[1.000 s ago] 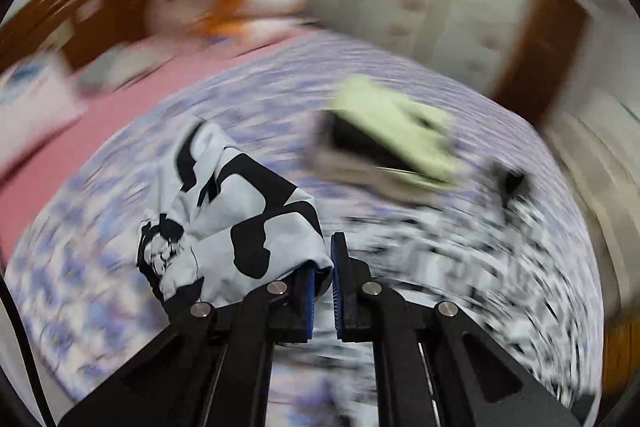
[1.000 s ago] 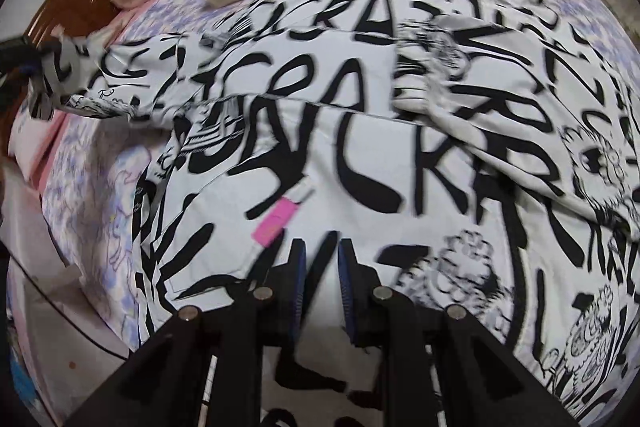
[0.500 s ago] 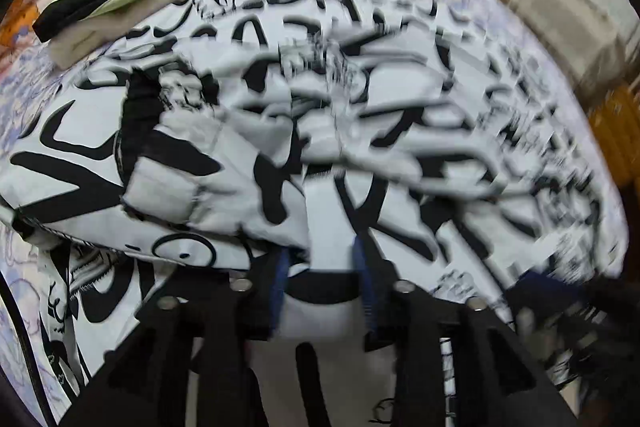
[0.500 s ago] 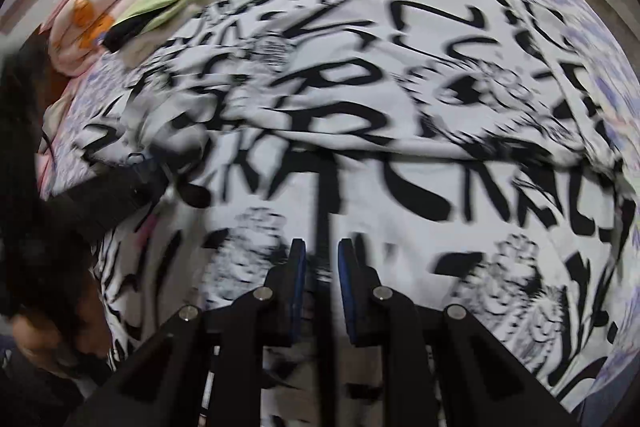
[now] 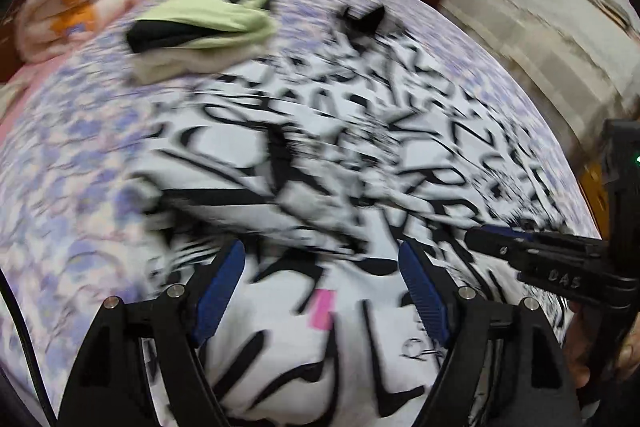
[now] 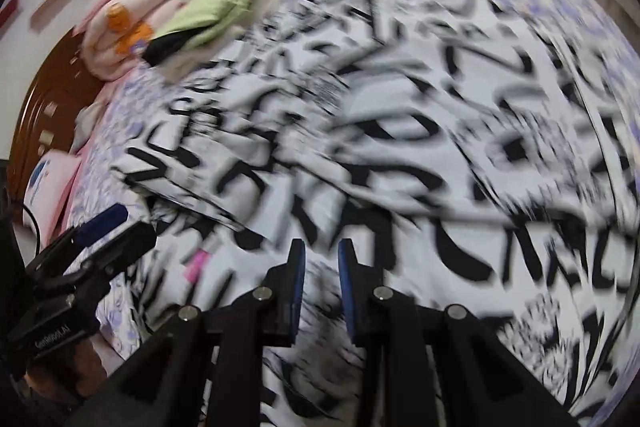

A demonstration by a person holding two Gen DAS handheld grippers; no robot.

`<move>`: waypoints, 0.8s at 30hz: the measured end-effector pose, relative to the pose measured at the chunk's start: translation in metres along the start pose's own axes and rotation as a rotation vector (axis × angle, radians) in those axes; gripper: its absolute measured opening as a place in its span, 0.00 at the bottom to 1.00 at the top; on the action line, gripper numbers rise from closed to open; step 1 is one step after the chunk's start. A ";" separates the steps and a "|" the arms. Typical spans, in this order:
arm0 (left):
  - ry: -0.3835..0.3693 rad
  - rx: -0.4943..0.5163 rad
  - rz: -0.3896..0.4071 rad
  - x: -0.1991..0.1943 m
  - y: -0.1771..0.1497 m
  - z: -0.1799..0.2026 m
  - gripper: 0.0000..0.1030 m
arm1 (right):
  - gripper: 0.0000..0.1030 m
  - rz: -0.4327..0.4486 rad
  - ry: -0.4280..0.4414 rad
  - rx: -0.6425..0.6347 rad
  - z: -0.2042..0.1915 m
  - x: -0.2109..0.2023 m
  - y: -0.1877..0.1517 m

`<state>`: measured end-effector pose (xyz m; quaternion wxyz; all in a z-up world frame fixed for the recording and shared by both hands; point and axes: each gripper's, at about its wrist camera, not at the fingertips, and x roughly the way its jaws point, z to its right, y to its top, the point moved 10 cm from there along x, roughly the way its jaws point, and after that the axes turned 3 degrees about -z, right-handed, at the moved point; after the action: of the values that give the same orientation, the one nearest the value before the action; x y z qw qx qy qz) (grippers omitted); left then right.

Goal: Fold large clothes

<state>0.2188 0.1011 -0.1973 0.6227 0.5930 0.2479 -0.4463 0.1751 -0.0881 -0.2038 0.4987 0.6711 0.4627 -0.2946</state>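
Note:
A large white garment with black lettering (image 5: 344, 163) lies spread over the bed; it also fills the right wrist view (image 6: 420, 147). A pink tag (image 5: 322, 308) sits on its near part, also seen in the right wrist view (image 6: 197, 264). My left gripper (image 5: 320, 287) is open above the near hem and holds nothing. My right gripper (image 6: 321, 281) hovers over the garment with its jaws nearly closed and a narrow gap between them, nothing visibly in it. The right gripper also shows at the right of the left wrist view (image 5: 540, 255). Both views are motion-blurred.
A folded green and black garment pile (image 5: 200, 27) lies at the far side of the purple-flowered bedsheet (image 5: 68, 155). A pink and orange blanket roll (image 5: 76, 3) sits by the wooden headboard (image 6: 48, 99). A wall and cupboard stand beyond the bed.
My left gripper has let go of the sleeve it carried over the garment and opened wide. Both grippers have shifted above the near hem.

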 end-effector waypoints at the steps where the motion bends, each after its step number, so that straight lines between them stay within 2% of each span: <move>1: 0.009 -0.018 0.004 -0.005 -0.003 -0.008 0.76 | 0.36 0.015 0.009 -0.022 -0.010 -0.001 0.007; 2: 0.017 -0.044 0.007 -0.008 -0.005 -0.018 0.76 | 0.43 0.026 0.016 -0.041 -0.018 -0.001 0.012; 4: 0.029 -0.094 0.001 -0.014 -0.012 -0.038 0.76 | 0.47 0.042 0.031 -0.103 -0.041 0.002 0.024; 8: 0.058 -0.167 -0.027 -0.015 -0.032 -0.073 0.76 | 0.47 0.019 -0.005 -0.232 -0.073 0.027 0.030; 11: 0.070 -0.202 -0.049 -0.006 -0.044 -0.083 0.76 | 0.47 -0.040 -0.024 -0.303 -0.089 0.058 0.028; 13: 0.074 -0.224 -0.061 -0.004 -0.051 -0.092 0.76 | 0.47 -0.072 -0.037 -0.343 -0.093 0.076 0.024; 16: 0.081 -0.249 -0.080 0.001 -0.060 -0.102 0.76 | 0.47 -0.087 -0.127 -0.377 -0.087 0.098 0.024; 19: 0.081 -0.264 -0.090 0.005 -0.063 -0.108 0.76 | 0.47 -0.094 -0.100 -0.331 -0.084 0.107 0.031; 21: 0.080 -0.268 -0.090 0.006 -0.063 -0.109 0.76 | 0.37 -0.054 -0.103 -0.316 -0.085 0.103 0.042; 22: 0.079 -0.270 -0.089 0.006 -0.063 -0.110 0.76 | 0.17 -0.031 -0.121 -0.326 -0.086 0.100 0.049; 23: 0.078 -0.272 -0.088 0.007 -0.062 -0.110 0.76 | 0.09 -0.019 -0.144 -0.337 -0.086 0.097 0.056; 24: 0.077 -0.273 -0.086 0.007 -0.061 -0.111 0.76 | 0.09 -0.008 -0.147 -0.338 -0.089 0.094 0.063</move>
<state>0.1948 0.2115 -0.2542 0.6679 0.5081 0.3554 -0.4117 0.2646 0.0221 -0.2304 0.6356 0.5526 0.4705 -0.2631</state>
